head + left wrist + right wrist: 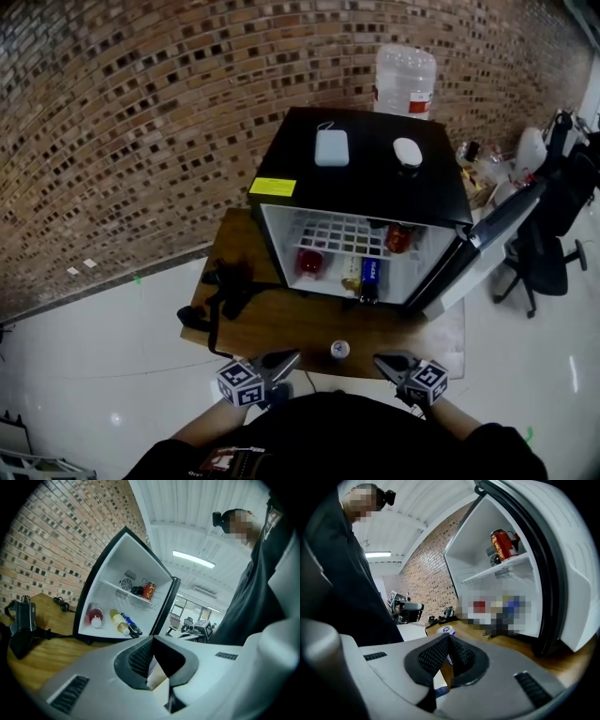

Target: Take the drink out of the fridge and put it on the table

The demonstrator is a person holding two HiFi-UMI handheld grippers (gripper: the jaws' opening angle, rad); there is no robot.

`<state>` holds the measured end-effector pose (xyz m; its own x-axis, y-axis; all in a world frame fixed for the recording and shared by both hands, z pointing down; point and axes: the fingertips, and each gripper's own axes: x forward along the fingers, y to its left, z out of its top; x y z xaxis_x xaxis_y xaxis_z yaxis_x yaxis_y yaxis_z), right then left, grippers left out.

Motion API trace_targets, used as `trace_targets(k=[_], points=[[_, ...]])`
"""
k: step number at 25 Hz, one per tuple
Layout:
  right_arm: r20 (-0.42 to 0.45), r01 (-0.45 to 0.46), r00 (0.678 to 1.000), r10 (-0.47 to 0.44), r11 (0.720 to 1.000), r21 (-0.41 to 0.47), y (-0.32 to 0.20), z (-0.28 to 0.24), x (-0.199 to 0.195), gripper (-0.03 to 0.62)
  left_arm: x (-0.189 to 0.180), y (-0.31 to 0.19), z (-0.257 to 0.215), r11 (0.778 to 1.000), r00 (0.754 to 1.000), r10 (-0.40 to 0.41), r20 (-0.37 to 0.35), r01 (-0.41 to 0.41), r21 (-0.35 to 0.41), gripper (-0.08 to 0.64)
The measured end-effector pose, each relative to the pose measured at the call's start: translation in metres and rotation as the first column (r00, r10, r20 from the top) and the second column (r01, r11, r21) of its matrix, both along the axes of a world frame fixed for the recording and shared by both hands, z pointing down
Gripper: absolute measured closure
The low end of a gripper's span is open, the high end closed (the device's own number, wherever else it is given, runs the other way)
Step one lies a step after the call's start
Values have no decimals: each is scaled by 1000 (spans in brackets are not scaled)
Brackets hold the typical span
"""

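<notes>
Pressed together on nothing at both left gripper [284,357] and right gripper [385,359], low over the near edge of the table [281,323]; between them, upright on the wood, a small can [339,349]; beyond, open fridge [375,178] with red can [398,237] on its shelf, red bottle [309,263] lying below.

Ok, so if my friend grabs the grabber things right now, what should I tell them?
Left gripper: shut, empty, held low by the person's body.
Right gripper: shut, empty, held low too.
Drink: stands on the table in front of the fridge, touching neither gripper.
Fridge: door open; red can on the shelf, other bottles lying below.
Done: a drink looks to be out and set down.
Left: probably only shutting the door, if wanted.
</notes>
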<state>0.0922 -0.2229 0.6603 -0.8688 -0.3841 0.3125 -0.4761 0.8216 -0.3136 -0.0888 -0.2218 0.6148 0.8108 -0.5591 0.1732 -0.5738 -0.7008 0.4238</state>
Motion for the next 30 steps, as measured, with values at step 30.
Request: trace_targets(k=[30], points=[[-19,-226,974,226,974,-26,203,-39,-30,600,-95,217,-36,996,998,62,-15,-61,57,561]])
